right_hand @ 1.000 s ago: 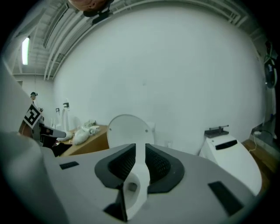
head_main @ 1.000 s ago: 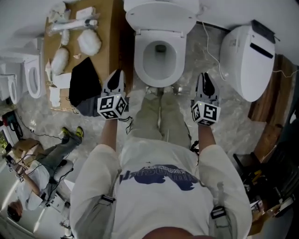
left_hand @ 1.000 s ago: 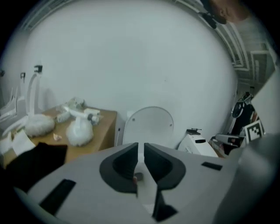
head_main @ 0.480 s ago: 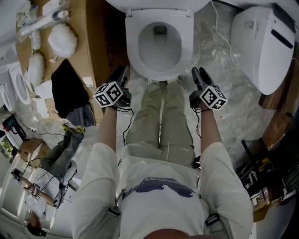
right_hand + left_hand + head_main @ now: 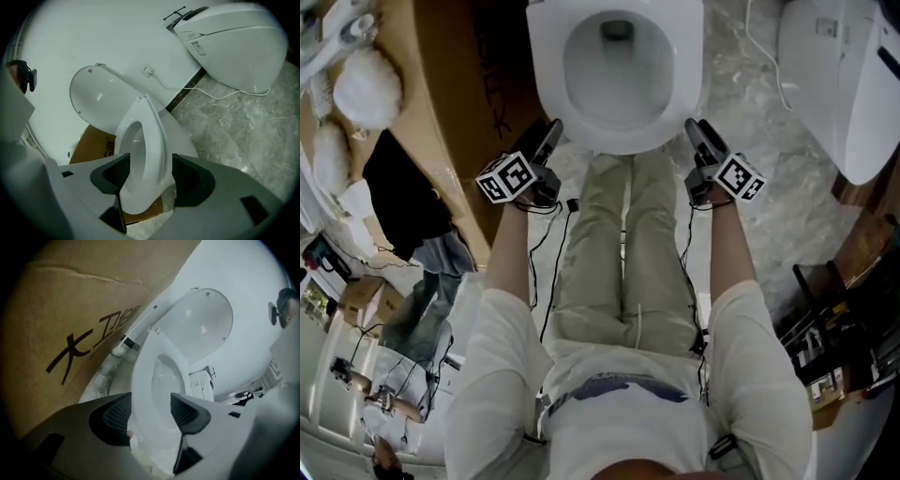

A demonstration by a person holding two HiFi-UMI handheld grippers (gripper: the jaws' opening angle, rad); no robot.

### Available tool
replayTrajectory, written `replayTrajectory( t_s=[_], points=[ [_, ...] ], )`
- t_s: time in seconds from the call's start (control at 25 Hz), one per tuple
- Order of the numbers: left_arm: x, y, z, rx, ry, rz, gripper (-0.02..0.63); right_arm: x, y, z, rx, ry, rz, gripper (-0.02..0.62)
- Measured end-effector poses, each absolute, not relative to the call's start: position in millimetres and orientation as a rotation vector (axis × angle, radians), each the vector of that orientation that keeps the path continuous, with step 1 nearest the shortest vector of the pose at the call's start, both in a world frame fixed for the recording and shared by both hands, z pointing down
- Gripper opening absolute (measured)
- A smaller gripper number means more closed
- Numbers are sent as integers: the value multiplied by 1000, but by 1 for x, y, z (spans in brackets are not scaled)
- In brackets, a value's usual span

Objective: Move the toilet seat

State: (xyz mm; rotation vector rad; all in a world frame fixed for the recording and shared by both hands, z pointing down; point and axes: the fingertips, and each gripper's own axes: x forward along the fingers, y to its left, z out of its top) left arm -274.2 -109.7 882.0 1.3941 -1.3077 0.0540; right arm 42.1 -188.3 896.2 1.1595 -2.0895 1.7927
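Note:
The white toilet seat (image 5: 546, 80) lies flat on the bowl, with the lid (image 5: 204, 322) raised behind it. My left gripper (image 5: 550, 133) sits at the seat's front left corner and my right gripper (image 5: 693, 131) at its front right. The jaws of both have just been opening. In the left gripper view, the left gripper (image 5: 150, 411) stands open with the seat rim (image 5: 145, 376) showing between its pads, untouched. In the right gripper view, the right gripper (image 5: 145, 176) is open too, with the seat rim (image 5: 152, 136) in its gap and the pads apart from it.
Flat cardboard (image 5: 478, 84) with a black cloth (image 5: 398, 187) lies left of the toilet. A second white toilet (image 5: 848, 84) and a loose cable (image 5: 769, 75) are on the marble floor at right. A dark rack (image 5: 834, 328) stands lower right. Another person (image 5: 422, 309) sits lower left.
Both grippers have dropped and moved forward from in front of the person's knees to the seat's front corners. The head view has leaned in over the bowl.

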Motion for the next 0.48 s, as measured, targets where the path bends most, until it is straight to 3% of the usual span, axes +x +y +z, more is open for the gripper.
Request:
replayTrajectory(
  t_s=[0.48],
  points=[
    [-266, -116, 908, 1353, -1255, -47, 266, 28, -174, 915, 1102, -2100, 1825, 290]
  ],
)
